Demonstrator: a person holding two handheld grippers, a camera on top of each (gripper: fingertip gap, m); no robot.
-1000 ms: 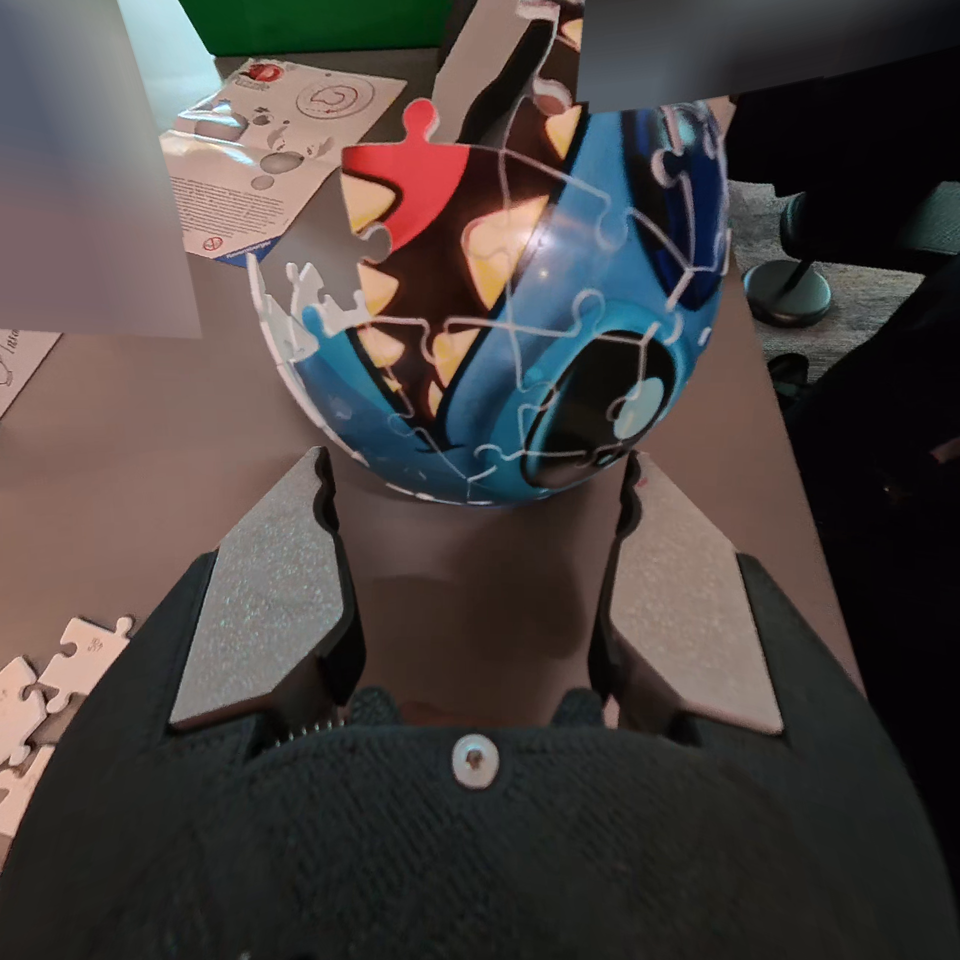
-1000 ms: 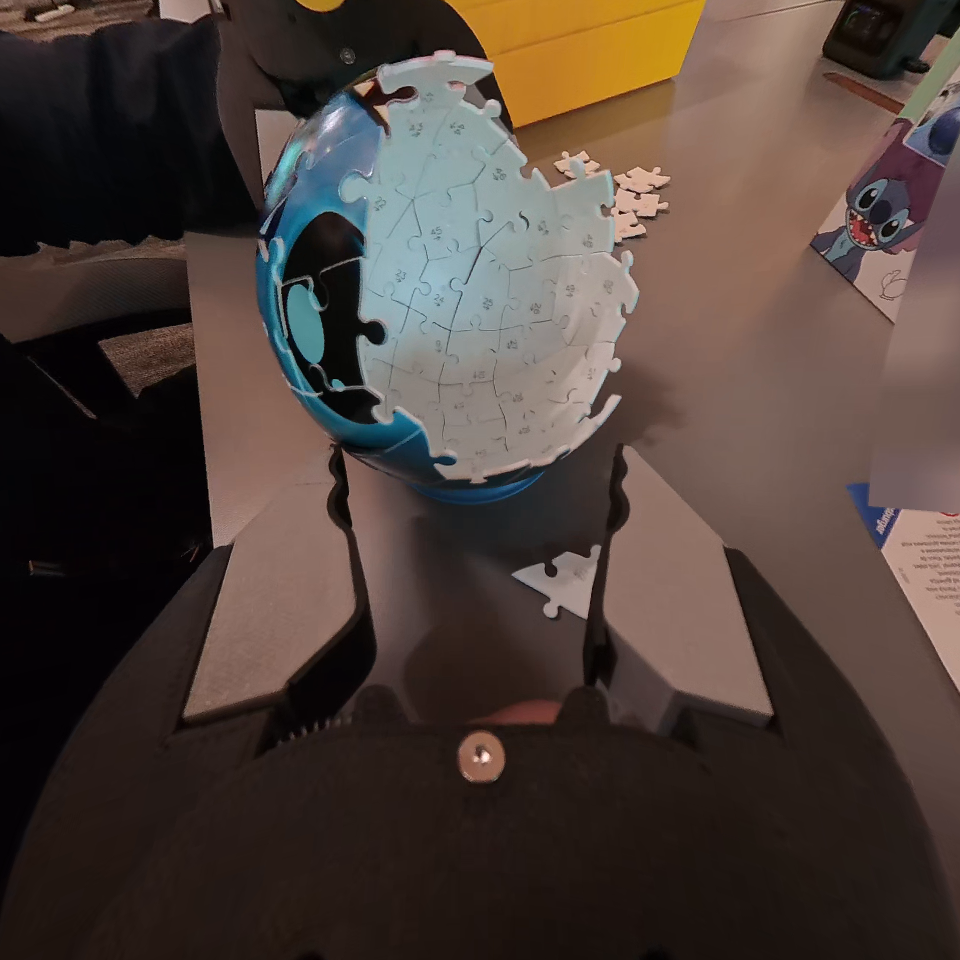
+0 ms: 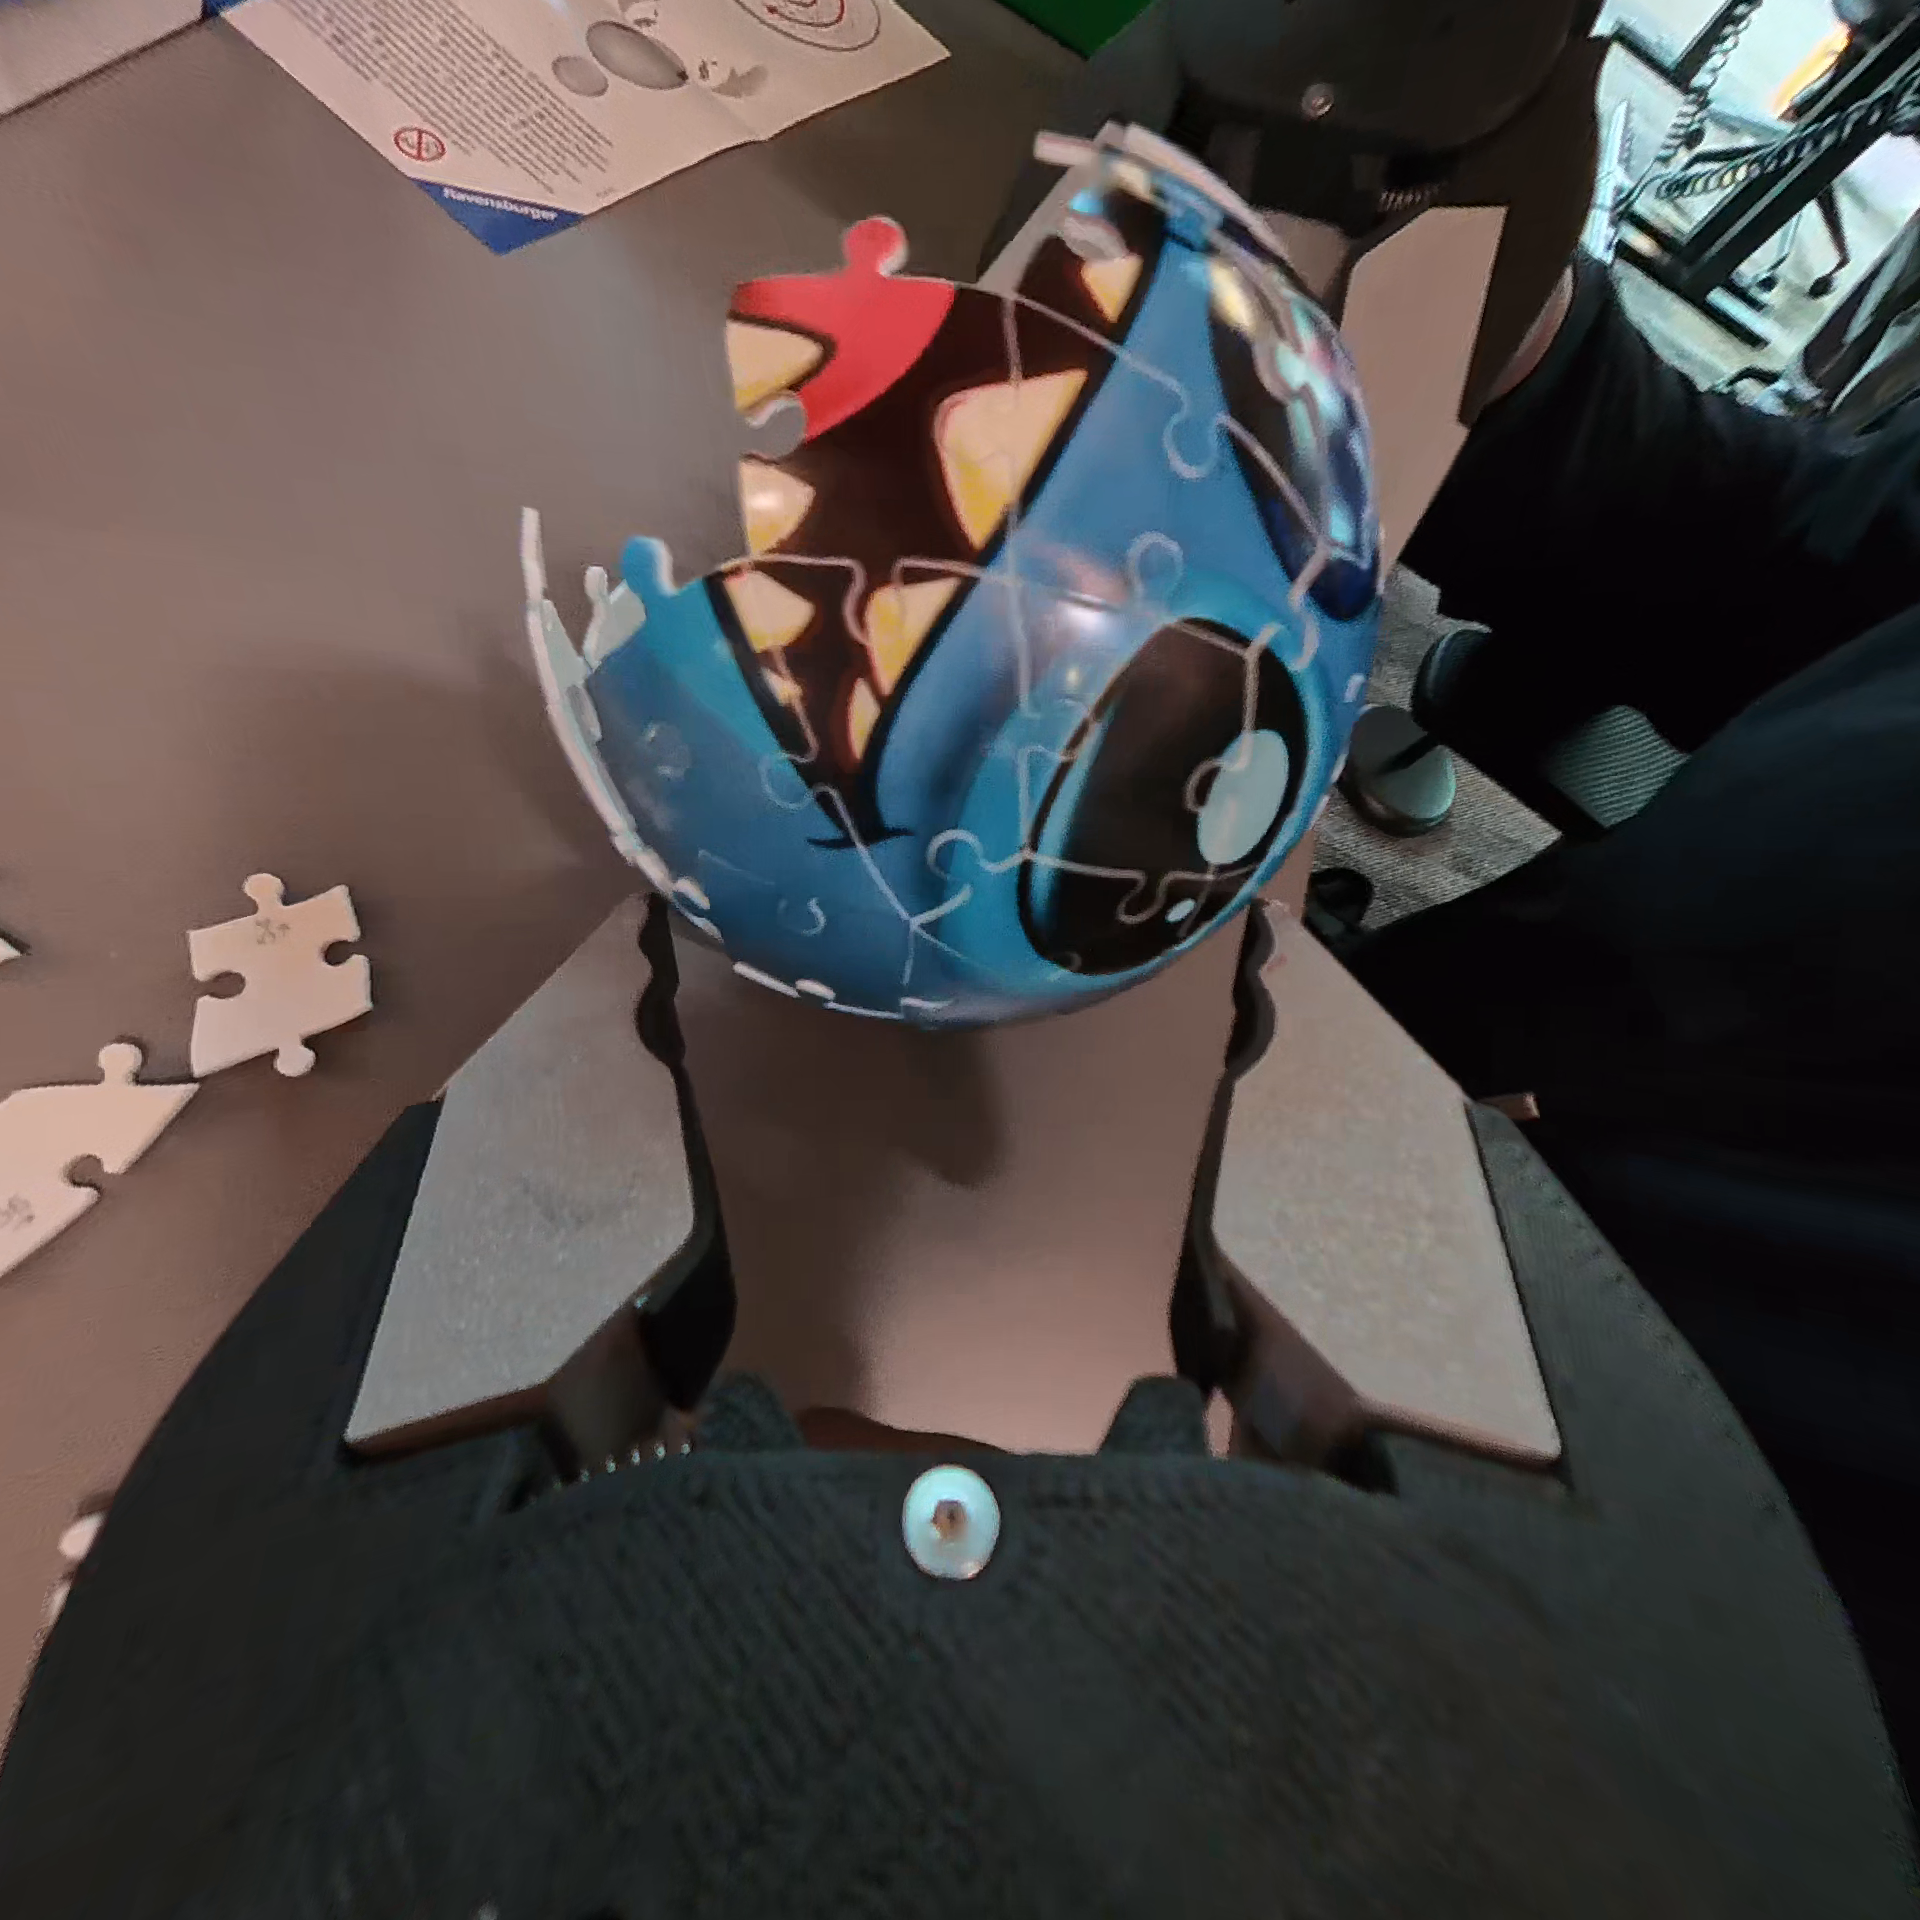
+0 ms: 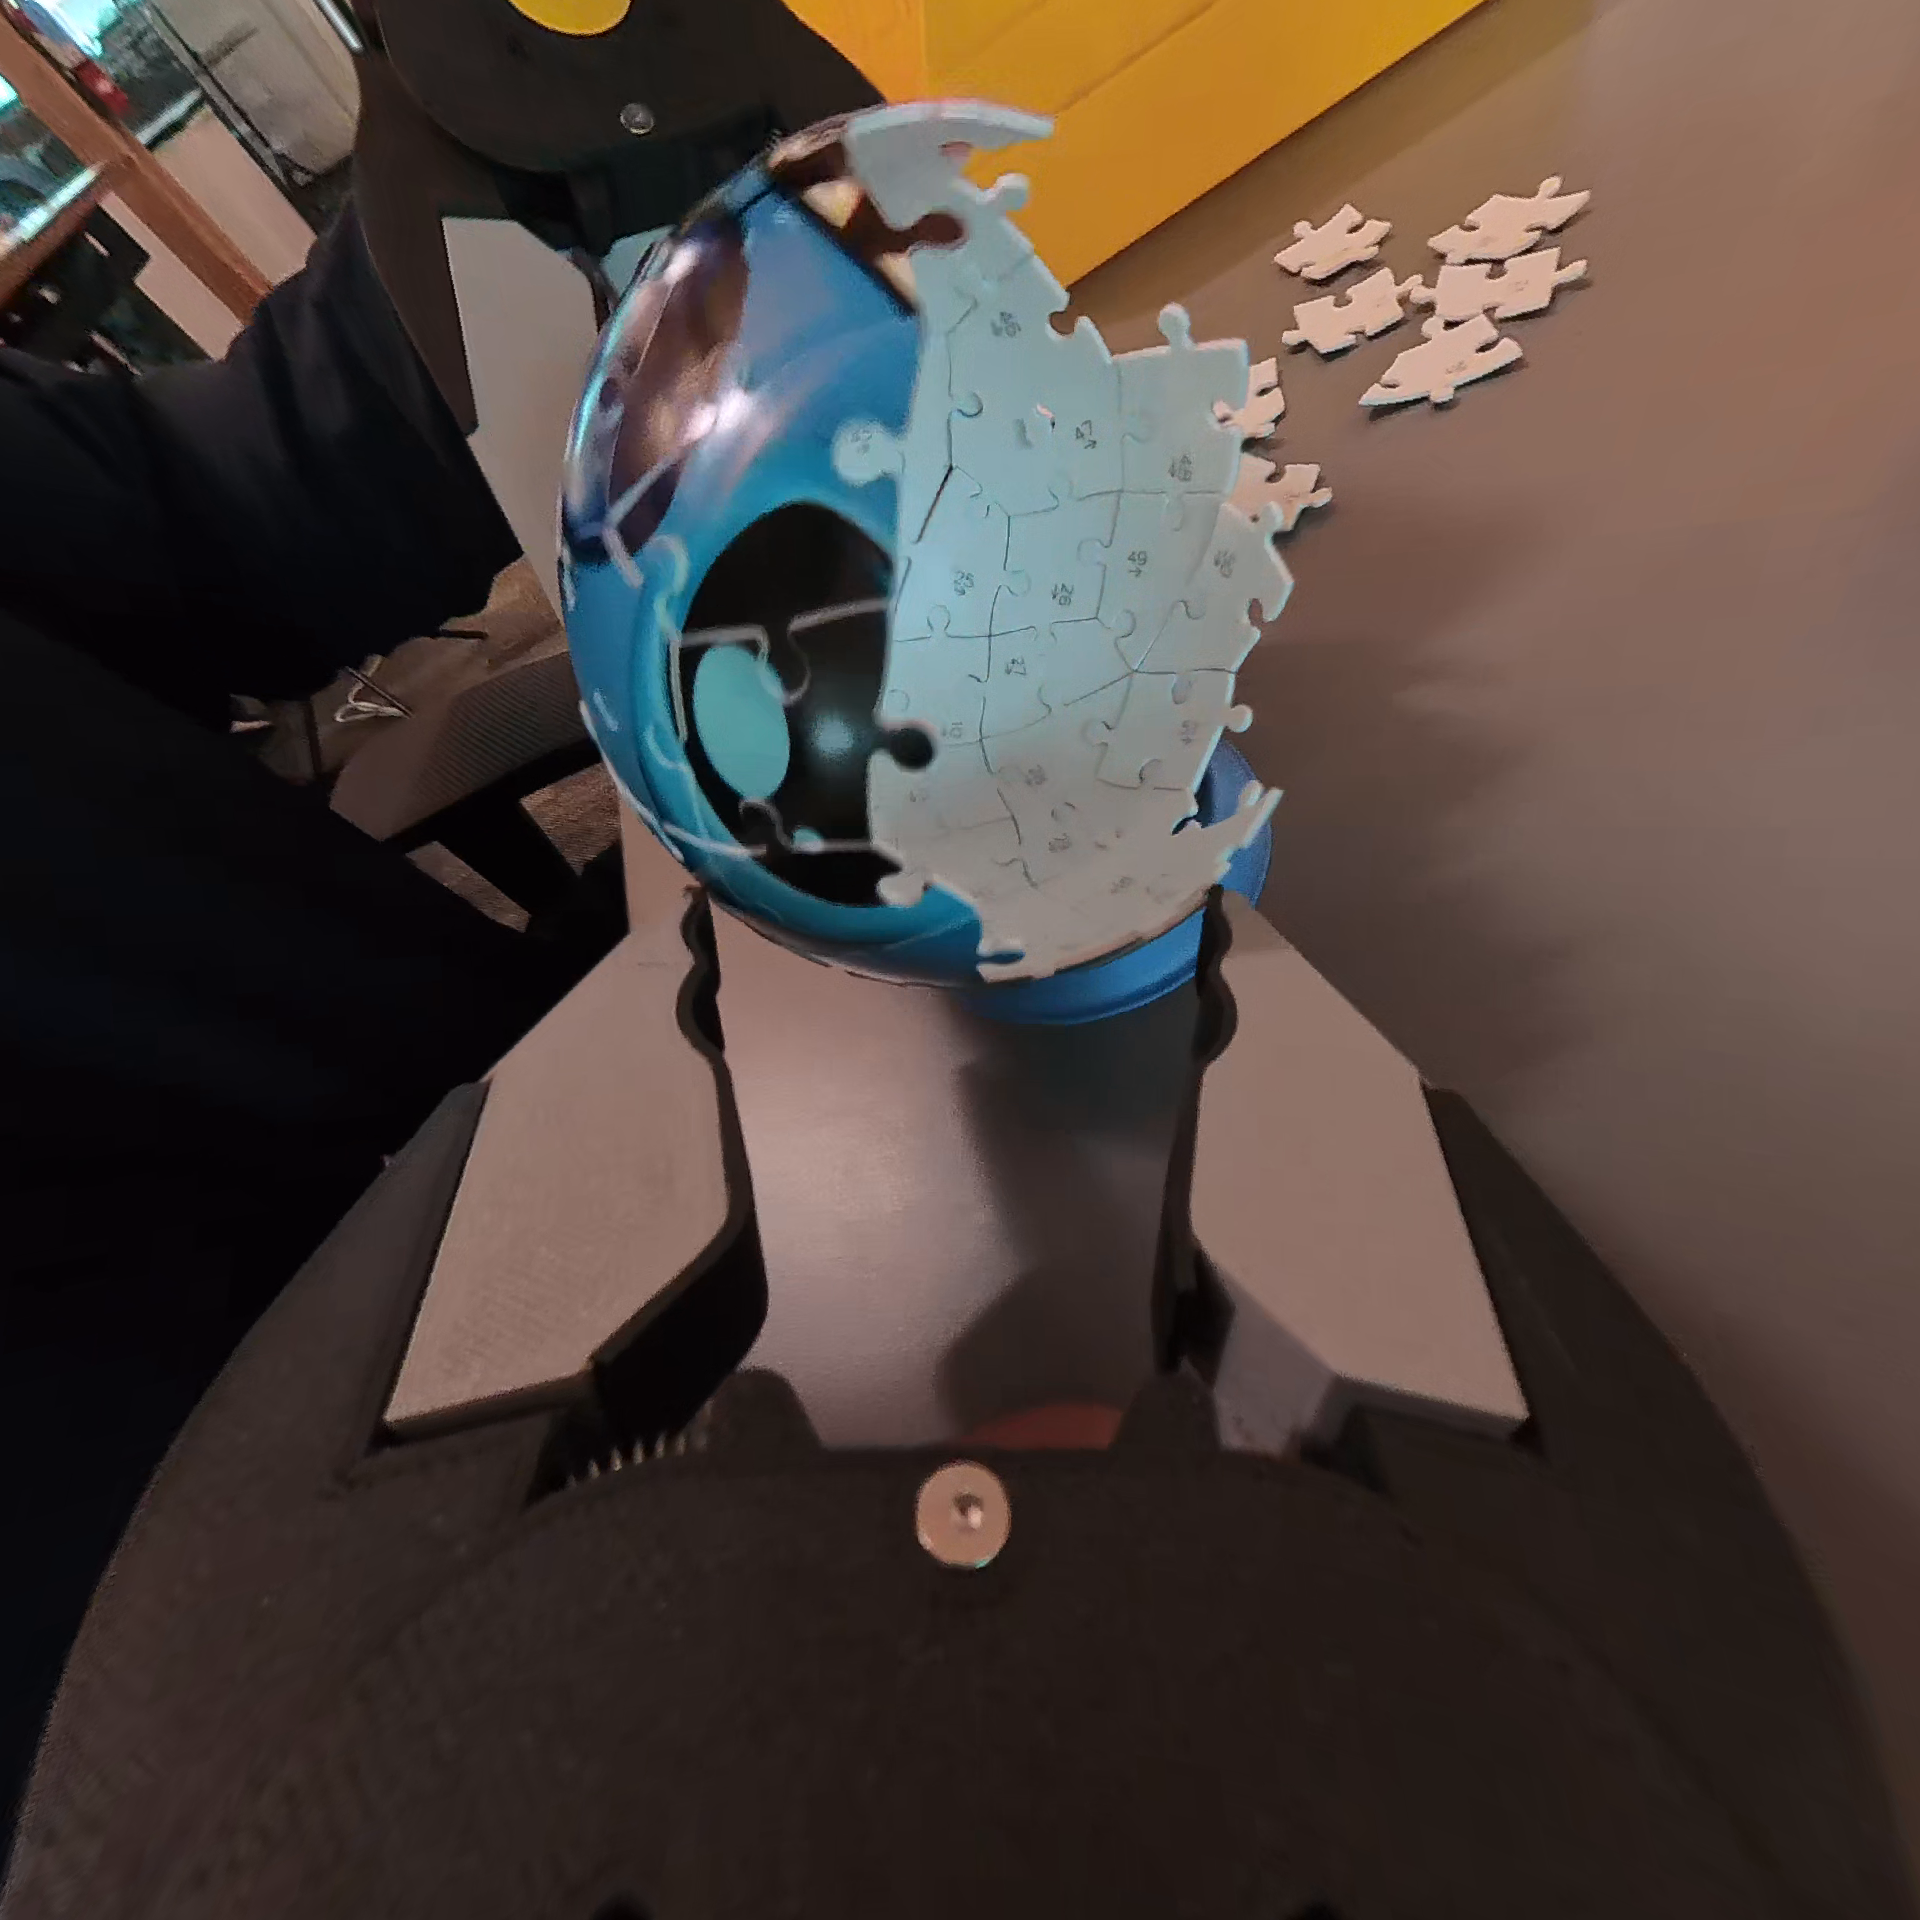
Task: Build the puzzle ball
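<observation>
1. Blue, glossy and only partly built, the puzzle ball (image 3: 997, 665) is a curved shell of interlocked pieces: a black oval eye with a pale blue highlight, a dark mouth with yellowish teeth, and one red piece at its ragged upper edge.
2. From the right wrist view the puzzle ball (image 4: 831, 582) shows its hollow inside, pale grey-white piece backs with small printed marks, and a jagged open rim of tabs and notches.
3. It stands tilted on the brown bench (image 3: 312, 520), close to the bench edge, and a blue ring stand (image 4: 1101, 987) shows under its lower edge.
4. Just in front of the ball's base, the left gripper (image 3: 951, 935) has its jaws spread wide and holds nothing; whether the tips touch the shell I cannot tell.
5. The right gripper (image 4: 956, 914) sits likewise at the ball's base, jaws wide and empty.
6. Beside the ball lie loose white pieces (image 4: 1444, 291), face down.
7. Beyond the ball lie a folded instruction sheet (image 3: 582, 94) and a yellow box (image 4: 1195, 114).
</observation>
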